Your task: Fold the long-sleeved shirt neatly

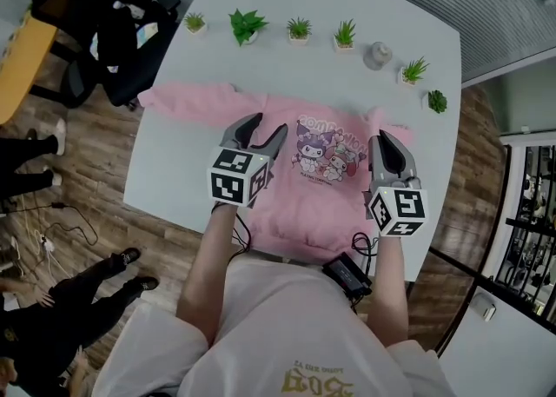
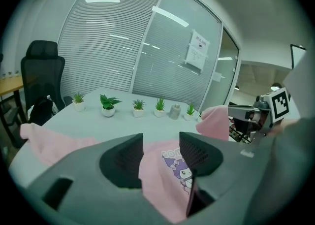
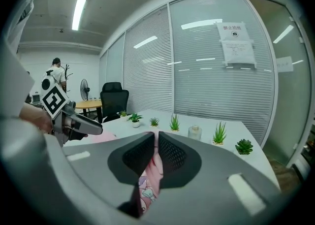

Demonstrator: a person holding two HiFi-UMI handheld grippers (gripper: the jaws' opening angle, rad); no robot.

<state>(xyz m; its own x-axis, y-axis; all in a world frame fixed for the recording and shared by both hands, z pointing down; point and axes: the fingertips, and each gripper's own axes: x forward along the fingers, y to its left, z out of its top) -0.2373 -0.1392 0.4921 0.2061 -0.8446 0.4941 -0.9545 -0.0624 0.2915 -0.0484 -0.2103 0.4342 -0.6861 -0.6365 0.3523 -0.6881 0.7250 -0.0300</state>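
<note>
Expect the pink long-sleeved printed shirt (image 1: 304,204), spread on the white table (image 1: 287,56), to skew or bunch with right tool (image 1: 387,145) pinched shut on its lifted edge and left tool (image 1: 265,126) half open, empty, restraining nothing.

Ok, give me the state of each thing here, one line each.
pink shirt, spread print-up on the table, one side pinched up.
left gripper, fingers apart, nothing gripped.
right gripper, fingers shut on the pink shirt.
potted plants, upright in a row.
jar, upright.
</note>
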